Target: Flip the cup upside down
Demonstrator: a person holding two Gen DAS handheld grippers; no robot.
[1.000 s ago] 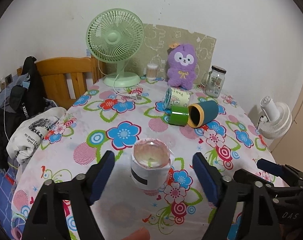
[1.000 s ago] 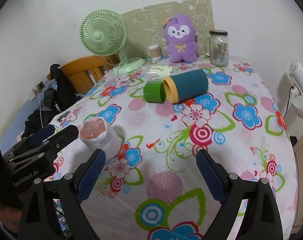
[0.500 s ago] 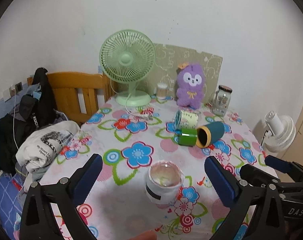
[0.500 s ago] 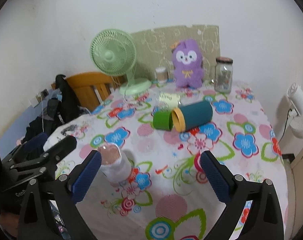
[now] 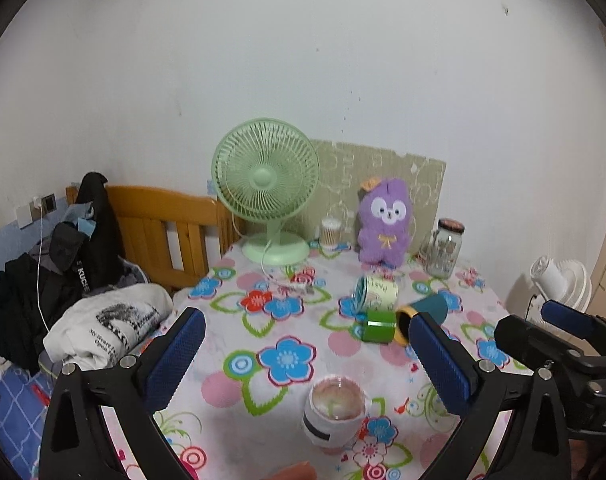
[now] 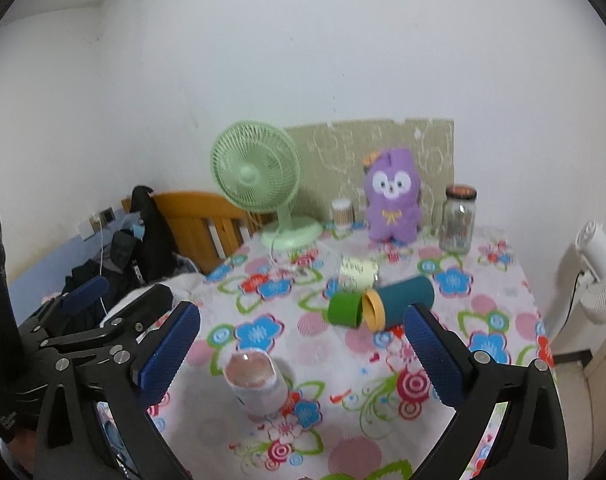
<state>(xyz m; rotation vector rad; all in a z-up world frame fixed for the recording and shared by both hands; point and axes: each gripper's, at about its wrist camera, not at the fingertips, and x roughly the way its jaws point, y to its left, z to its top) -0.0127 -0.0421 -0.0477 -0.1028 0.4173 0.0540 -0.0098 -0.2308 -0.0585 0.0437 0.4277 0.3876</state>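
A white cup point(image 5: 335, 412) with a black band stands bottom up on the flowered tablecloth point(image 5: 263, 344), near the front edge. It also shows in the right wrist view point(image 6: 257, 384). My left gripper point(image 5: 307, 364) is open and empty, raised above and behind the cup. My right gripper point(image 6: 303, 356) is open and empty, to the right of the cup and clear of it.
A teal tube point(image 5: 425, 312), a green cup point(image 5: 379, 326) and a printed tin point(image 5: 377, 292) lie mid-table. A green fan point(image 5: 267, 188), purple plush point(image 5: 385, 220) and glass jar point(image 5: 447, 246) stand at the back. A wooden chair with clothes point(image 5: 103, 272) is on the left.
Both grippers have pulled up and back from the cup, which stays bottom up on the cloth. The left gripper's fingers no longer flank it.
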